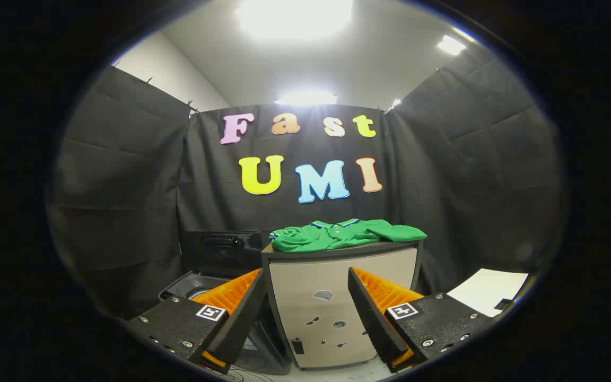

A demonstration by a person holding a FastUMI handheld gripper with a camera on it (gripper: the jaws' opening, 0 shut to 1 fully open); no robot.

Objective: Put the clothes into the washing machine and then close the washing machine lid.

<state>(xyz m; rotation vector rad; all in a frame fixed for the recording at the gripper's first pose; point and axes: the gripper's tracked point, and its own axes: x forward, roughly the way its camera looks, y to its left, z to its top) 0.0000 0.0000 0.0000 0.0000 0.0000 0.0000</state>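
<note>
A tall pale cabinet [332,313] stands in the middle of the booth, far ahead of the gripper [307,302]. To its left, lower down, sits the dark washing machine [199,286] with its lid [221,250] standing up, so the tub looks open. On top of the cabinet lies a green shirt [345,235], bunched up, with its collar at the back. Far right on the floor is a white sheet [488,291]. The gripper's fingers are wide apart and hold nothing. I think the first job is grabbing the shirt. It is best to go up and forward, come down on a thick fold near the middle, and squeeze enough cloth so none slips out.
</note>
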